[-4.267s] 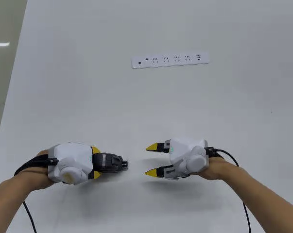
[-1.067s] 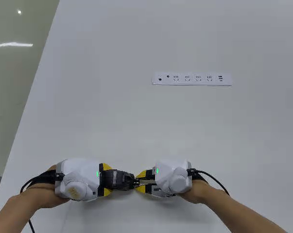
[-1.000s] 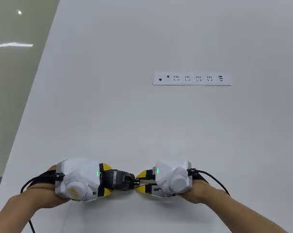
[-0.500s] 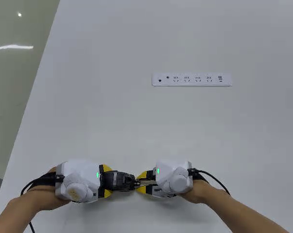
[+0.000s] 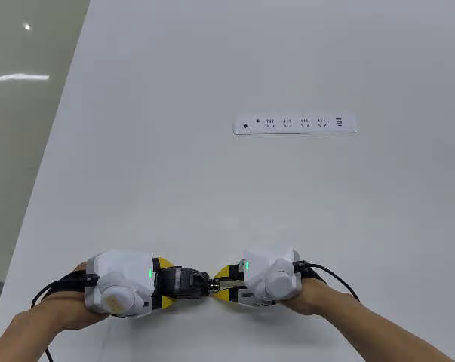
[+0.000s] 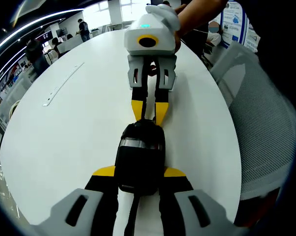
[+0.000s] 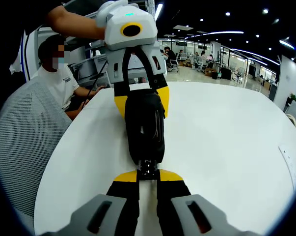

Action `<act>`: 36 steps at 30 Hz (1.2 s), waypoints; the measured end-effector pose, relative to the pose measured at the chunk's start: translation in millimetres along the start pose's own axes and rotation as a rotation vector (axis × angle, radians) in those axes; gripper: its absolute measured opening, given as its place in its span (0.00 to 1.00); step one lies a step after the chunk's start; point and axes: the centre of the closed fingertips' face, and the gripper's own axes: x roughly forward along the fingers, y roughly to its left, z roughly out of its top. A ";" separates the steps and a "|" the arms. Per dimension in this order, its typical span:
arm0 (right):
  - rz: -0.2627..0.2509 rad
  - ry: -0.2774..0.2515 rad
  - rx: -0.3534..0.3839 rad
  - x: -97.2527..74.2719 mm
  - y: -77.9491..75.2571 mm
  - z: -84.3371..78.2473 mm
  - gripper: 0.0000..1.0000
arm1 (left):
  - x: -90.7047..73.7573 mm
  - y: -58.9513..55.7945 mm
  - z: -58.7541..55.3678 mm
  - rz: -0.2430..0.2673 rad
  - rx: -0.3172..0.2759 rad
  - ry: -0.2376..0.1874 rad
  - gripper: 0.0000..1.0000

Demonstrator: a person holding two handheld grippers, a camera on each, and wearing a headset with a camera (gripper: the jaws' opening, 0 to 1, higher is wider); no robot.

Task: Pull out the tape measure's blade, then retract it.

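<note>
The left gripper (image 5: pixel 167 281) sits in a hand at the near edge of the white table (image 5: pixel 212 188). It is well apart from the power strip (image 5: pixel 295 124), on the person's side of it and further left than its left end. Its jaws are partly open, and they clamp the tape measure (image 5: pixel 183 280) between them. In the left gripper view the yellow tips of the left gripper (image 6: pixel 139 172) press on both flanks of the black tape measure (image 6: pixel 140 157).

The tape measure is as far from the power strip as the left gripper is, a little left of the strip's left end, with its mouth turned to the right. It is not possible to tell if it touches the table. Only a very short piece of blade (image 5: pixel 225 283) comes out of the mouth.

The right gripper (image 5: pixel 220 284) meets the left one tip to tip, on the near side of the power strip, about level with its left end. In the right gripper view the jaws of the right gripper (image 7: pixel 148 175) are almost closed and pinch the metal end of the blade (image 7: pixel 147 169), directly in front of the tape measure (image 7: pixel 144 128).
</note>
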 end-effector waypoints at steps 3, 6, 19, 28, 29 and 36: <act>0.001 0.001 0.002 -0.7 0.1 -0.5 0.10 | 0.3 -0.1 -0.2 0.000 0.000 0.000 0.27; 0.000 0.002 -0.001 -1.8 0.0 -1.1 0.10 | 0.2 -0.2 0.0 0.000 -0.001 0.000 0.27; -0.002 0.007 0.002 -9.0 0.0 -4.6 0.10 | -0.3 -0.3 0.8 0.001 0.004 -0.001 0.27; -0.004 0.009 0.003 -11.2 -0.4 -5.9 0.10 | -0.4 -0.1 0.1 0.000 0.003 -0.002 0.27; -0.004 0.010 0.002 -11.8 -0.6 -6.1 0.10 | -0.3 0.1 -0.2 0.000 0.004 -0.003 0.27; -0.004 0.007 0.005 -14.1 -0.5 -7.4 0.10 | -1.3 -0.7 0.4 -0.001 0.002 -0.004 0.27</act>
